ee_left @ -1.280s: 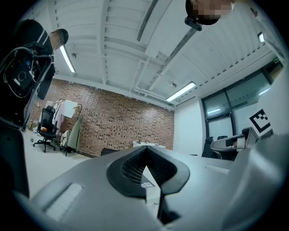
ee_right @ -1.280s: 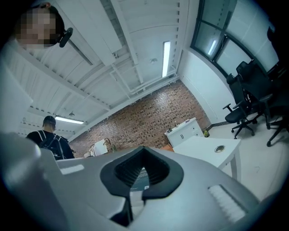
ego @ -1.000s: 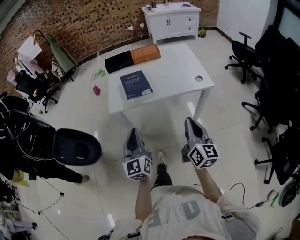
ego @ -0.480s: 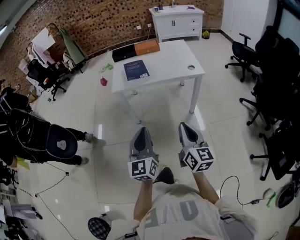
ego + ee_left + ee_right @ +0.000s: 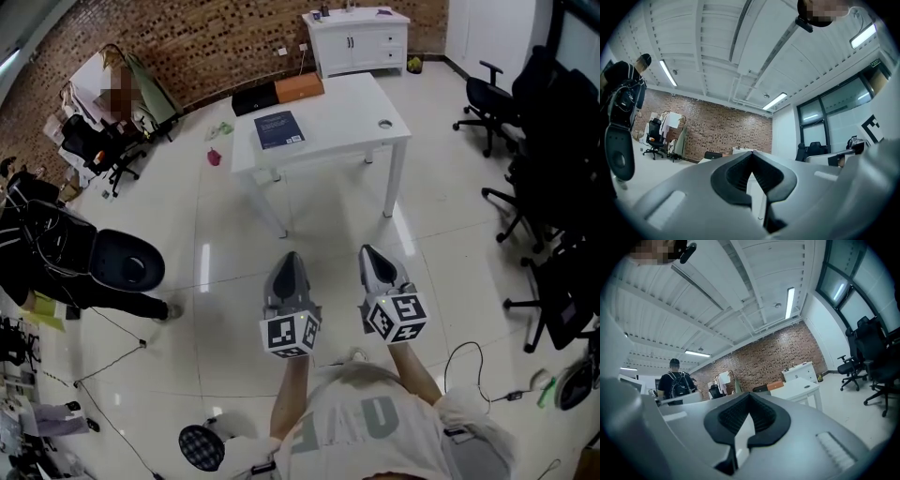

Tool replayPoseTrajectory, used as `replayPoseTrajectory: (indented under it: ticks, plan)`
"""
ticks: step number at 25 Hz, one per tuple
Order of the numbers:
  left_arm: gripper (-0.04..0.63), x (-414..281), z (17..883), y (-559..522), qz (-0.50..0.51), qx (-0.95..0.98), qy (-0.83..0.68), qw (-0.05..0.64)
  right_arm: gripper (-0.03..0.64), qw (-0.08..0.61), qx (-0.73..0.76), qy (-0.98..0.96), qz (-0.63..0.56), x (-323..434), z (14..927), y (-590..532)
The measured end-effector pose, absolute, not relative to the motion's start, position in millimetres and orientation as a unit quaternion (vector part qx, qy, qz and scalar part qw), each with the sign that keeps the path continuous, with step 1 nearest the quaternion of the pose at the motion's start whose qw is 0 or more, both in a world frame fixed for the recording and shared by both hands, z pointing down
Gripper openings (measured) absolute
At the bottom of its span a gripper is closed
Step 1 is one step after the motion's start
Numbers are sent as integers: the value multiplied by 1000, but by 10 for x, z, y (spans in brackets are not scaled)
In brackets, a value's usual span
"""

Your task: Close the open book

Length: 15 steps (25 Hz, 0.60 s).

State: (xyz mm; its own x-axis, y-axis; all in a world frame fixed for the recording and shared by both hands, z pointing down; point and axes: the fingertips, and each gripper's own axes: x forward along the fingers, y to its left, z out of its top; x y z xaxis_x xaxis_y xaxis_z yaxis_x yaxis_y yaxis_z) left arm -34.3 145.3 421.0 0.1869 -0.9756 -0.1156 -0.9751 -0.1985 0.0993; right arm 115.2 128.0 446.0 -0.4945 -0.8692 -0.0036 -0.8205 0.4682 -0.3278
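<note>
L gripper [image 5: 751, 153] had its jaws pressed together, tips meeting w/ nothing btwn them. R gripper [image 5: 749, 394] was the same: jaws together, nothing held. In the head view both sat lower centre of frame, L gripper [image 5: 289, 257] just beside R gripper [image 5: 367, 250], pointing toward the top of frame above glossy white floor, well apart from the table. Each carried a marker cube, L [image 5: 291, 335] and R [image 5: 395, 316], w/ black-and-white square patterns only, no readable text.

The book [image 5: 279, 129] lay closed, dark blue cover up, on the white table [image 5: 352, 108] at upper centre of frame, toward the table's left edge. White print on the cover was too small to read. At the table's far edge sat a black box [image 5: 253, 97] touching an orange box [image 5: 299, 88]; any labels on them couldn't be made out. Behind, at top of frame, stood a white cabinet [image 5: 361, 42] against a brick wall [image 5: 187, 42].

A person in black [image 5: 47, 258] w/ a backpack stood at the left edge. Black office chairs [image 5: 487, 98] filled the right side. Large pale letters on the wearer's shirt [image 5: 366, 420], bottom of frame, weren't clearly legible.
</note>
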Motion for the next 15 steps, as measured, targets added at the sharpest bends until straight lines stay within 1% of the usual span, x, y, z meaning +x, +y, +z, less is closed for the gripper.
replayPoseTrajectory:
  ticks: [15]
  plan:
    - [13, -673, 4201, 1684, -73, 772, -632, 2, 3, 72, -476, 866, -136, 643, 4403, 1567]
